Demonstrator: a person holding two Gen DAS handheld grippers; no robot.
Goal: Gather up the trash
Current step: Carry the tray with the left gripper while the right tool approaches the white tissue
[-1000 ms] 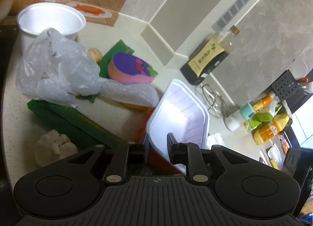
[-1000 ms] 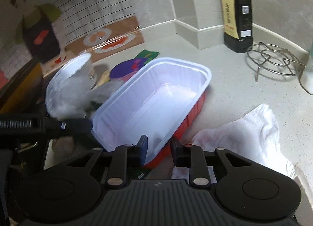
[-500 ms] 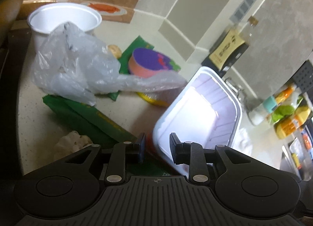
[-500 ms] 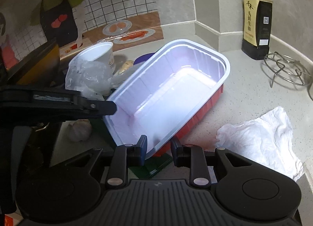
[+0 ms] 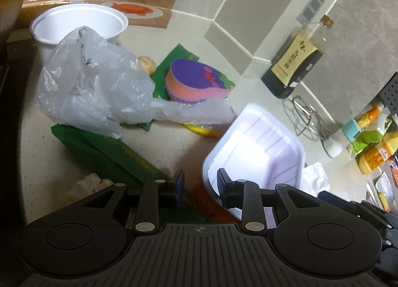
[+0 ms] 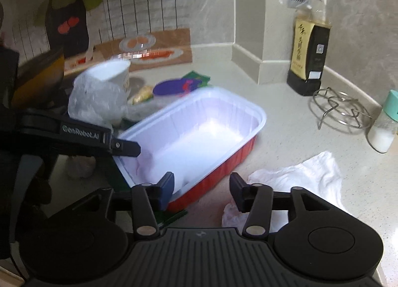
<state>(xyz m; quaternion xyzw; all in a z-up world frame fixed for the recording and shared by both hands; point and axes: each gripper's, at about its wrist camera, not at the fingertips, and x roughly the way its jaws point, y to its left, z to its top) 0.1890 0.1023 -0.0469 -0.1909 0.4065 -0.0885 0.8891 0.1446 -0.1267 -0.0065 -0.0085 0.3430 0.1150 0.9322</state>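
A food tray (image 5: 256,143), white inside and red outside, rests on the pale counter. Its near corner rim lies between the fingers of my left gripper (image 5: 201,184); the jaws are opening and the pads stand off the rim. My right gripper (image 6: 202,186) straddles the tray's (image 6: 199,133) red long wall, jaws opening, right pad clear of it. One of the left gripper's fingers (image 6: 124,148) shows over the tray's left corner. Nearby trash: a crumpled clear plastic bag (image 5: 94,88), a green wrapper (image 5: 107,152), a white crumpled tissue (image 6: 293,175).
A white cup (image 5: 77,23) stands behind the bag, with a purple-and-pink sponge (image 5: 196,83) beside it. A small white lump (image 5: 87,185) lies near the left edge. At the right are a soy sauce bottle (image 6: 308,56), a wire trivet (image 6: 340,110) and a shaker (image 6: 383,125).
Both grippers' jaws have spread apart and released the tray's rim. The tray, tilted up half a second ago, now lies lower on the counter.
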